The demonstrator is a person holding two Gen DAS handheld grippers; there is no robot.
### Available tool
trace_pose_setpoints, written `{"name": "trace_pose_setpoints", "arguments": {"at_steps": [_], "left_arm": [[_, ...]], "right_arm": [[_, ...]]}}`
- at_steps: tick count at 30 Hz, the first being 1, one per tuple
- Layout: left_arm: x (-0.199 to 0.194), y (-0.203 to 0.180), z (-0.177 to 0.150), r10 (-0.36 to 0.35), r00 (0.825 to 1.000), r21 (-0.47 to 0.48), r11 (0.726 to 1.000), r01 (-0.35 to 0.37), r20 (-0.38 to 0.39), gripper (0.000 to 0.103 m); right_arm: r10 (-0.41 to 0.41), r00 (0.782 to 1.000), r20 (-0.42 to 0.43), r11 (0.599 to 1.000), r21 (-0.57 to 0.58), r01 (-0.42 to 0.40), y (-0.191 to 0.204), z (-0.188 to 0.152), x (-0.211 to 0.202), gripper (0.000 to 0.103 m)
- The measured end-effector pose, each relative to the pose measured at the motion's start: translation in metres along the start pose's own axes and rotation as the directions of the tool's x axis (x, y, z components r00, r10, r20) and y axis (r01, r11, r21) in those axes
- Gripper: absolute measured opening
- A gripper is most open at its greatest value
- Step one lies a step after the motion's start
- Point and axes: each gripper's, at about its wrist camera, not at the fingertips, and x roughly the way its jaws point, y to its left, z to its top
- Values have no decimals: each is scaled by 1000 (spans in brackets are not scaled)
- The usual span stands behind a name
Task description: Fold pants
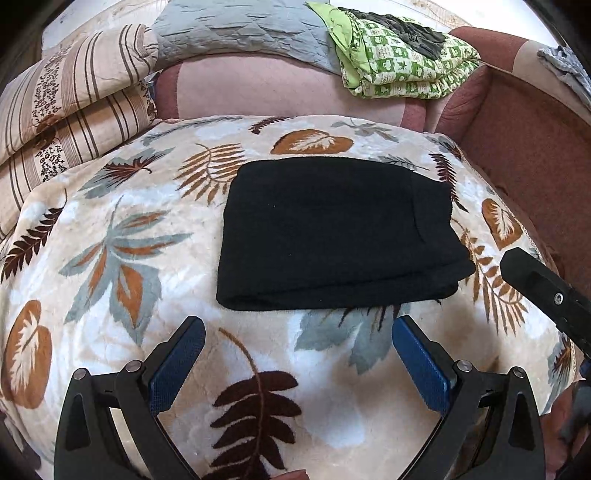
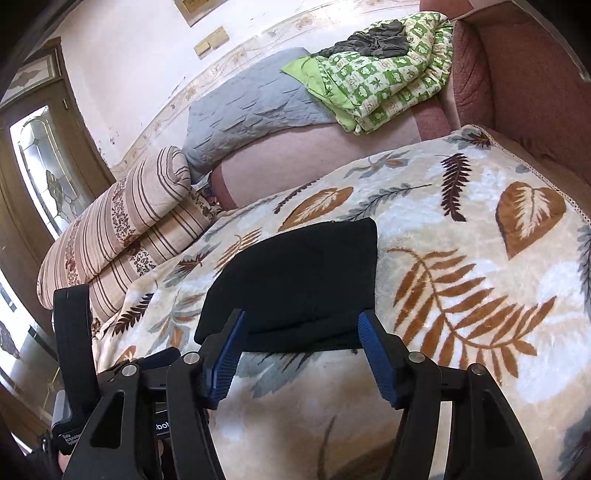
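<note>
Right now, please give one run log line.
pants: folded on blanket | left gripper: open, empty | right gripper: open, empty

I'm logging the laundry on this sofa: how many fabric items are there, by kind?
Black folded pants: 1
Leaf-print blanket under them: 1
Striped pillows: 2
Grey quilted cover: 1
Green checked quilt: 1
Dark garment on that quilt: 1
Total: 7

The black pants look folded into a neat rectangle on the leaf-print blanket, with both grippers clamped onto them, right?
Not quite. The black pants are folded on the leaf-print blanket, but the left gripper and right gripper are open, holding nothing, as both wrist views show.
</note>
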Motion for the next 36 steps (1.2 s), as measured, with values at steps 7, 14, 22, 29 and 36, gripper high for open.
{"name": "trace_pose_setpoints", "arguments": {"at_steps": [7, 14, 22, 29, 36], "left_arm": [[-1, 1, 0, 14, 1000, -6, 1000, -14, 6, 102], [4, 1, 0, 43, 999, -9, 999, -43, 12, 102], [-2, 4, 0, 69, 995, -35, 997, -67, 65, 102], [-3, 3, -3, 66, 995, -13, 998, -65, 71, 102], [-6, 2, 0, 49, 997, 4, 999, -49, 58, 102]], "right_arm": [[4, 1000, -3, 1000, -14, -4, 2, -1, 0, 64], [8, 1000, -1, 1000, -15, -8, 5, 0, -1, 65], [8, 1000, 4, 1000, -14, -8, 6, 1, -3, 65], [9, 1000, 4, 1000, -27, -8, 7, 3, -4, 65], [10, 1000, 4, 999, -52, -9, 12, 4, -6, 65]]}}
